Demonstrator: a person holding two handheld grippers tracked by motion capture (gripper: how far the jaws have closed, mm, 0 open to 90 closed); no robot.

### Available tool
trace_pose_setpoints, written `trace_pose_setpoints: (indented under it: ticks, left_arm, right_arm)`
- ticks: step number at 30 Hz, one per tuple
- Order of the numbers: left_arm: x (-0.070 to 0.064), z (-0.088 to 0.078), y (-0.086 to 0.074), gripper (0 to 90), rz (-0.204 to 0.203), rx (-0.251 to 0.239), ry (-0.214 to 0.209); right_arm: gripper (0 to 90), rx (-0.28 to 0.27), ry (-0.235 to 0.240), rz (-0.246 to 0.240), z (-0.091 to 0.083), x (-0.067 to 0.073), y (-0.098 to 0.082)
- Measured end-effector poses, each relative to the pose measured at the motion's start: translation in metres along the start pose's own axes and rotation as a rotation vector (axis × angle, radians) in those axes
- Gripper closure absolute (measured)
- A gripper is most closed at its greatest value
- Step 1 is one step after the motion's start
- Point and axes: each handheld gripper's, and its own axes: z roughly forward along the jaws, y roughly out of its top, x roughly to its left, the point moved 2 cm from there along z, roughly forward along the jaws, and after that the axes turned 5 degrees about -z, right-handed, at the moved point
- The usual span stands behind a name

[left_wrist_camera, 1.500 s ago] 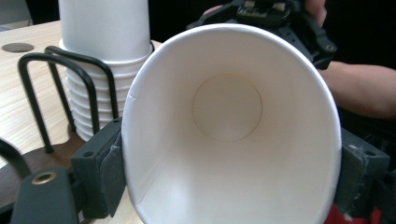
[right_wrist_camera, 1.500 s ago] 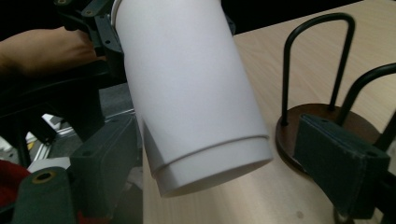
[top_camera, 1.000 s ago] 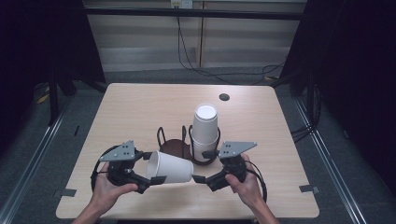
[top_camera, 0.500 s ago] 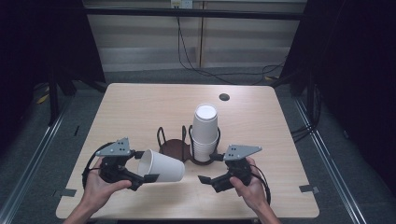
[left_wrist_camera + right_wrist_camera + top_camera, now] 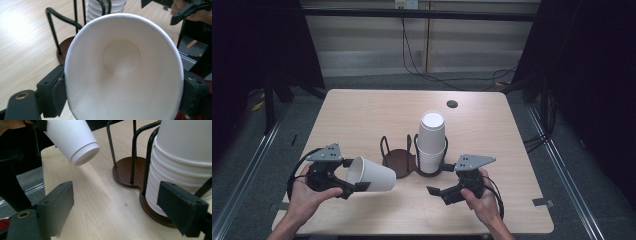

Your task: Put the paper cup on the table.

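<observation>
Left gripper view: left gripper (image 5: 122, 87) clamps a white paper cup (image 5: 122, 72) by its rim, mouth toward the lens, showing the round inner bottom; the jaws have just been opening slightly, pads apparently touching the cup. Right gripper view: right gripper (image 5: 125, 210) stands wide and empty, the cup's ringed base hanging above the table (image 5: 95, 212). High view: beyond, a dark wire cup holder (image 5: 399, 160) carries a stack of cups (image 5: 432, 142). No writing is legible.
</observation>
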Motion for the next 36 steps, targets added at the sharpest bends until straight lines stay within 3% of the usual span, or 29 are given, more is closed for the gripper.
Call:
trace_pose_setpoints:
  ticks: [4, 9, 12, 14, 19, 22, 25, 29, 36]
  left_arm:
    - [0.006, -0.005, 0.001, 14.0, 0.014, 0.030, 0.030]
    - [0.016, -0.010, 0.004, 14.0, -0.018, 0.058, 0.064]
    - [0.020, -0.012, 0.004, 13.8, -0.015, 0.092, 0.080]
    - [0.024, -0.013, 0.004, 13.5, -0.012, 0.121, 0.134]
    - [0.043, -0.012, 0.004, 13.1, -0.034, 0.161, 0.213]
    - [0.052, -0.009, 0.008, 13.1, -0.041, 0.197, 0.230]
    - [0.057, -0.007, 0.014, 12.9, -0.039, 0.231, 0.221]
    - [0.057, -0.002, 0.023, 12.8, -0.017, 0.294, 0.246]
    - [0.071, 0.003, 0.036, 12.7, -0.024, 0.341, 0.290]
  right_arm:
    - [14.1, -0.005, -0.009, -0.011, -0.001, 0.001, 0.000]
    - [14.0, 0.008, -0.005, -0.014, 0.001, 0.002, 0.000]
    - [14.1, 0.011, -0.008, -0.015, 0.002, 0.001, 0.000]
    - [14.3, 0.011, -0.008, -0.016, 0.001, 0.001, 0.000]
    - [14.6, 0.015, -0.012, -0.027, 0.002, 0.002, 0.000]
    - [14.5, 0.019, -0.013, -0.028, 0.003, 0.002, -0.001]
    - [14.3, 0.024, -0.016, -0.029, 0.004, 0.002, -0.001]
    - [14.1, 0.017, -0.021, -0.022, 0.004, 0.001, -0.001]
    - [14.2, 0.010, -0.021, -0.017, 0.002, 0.000, -0.001]
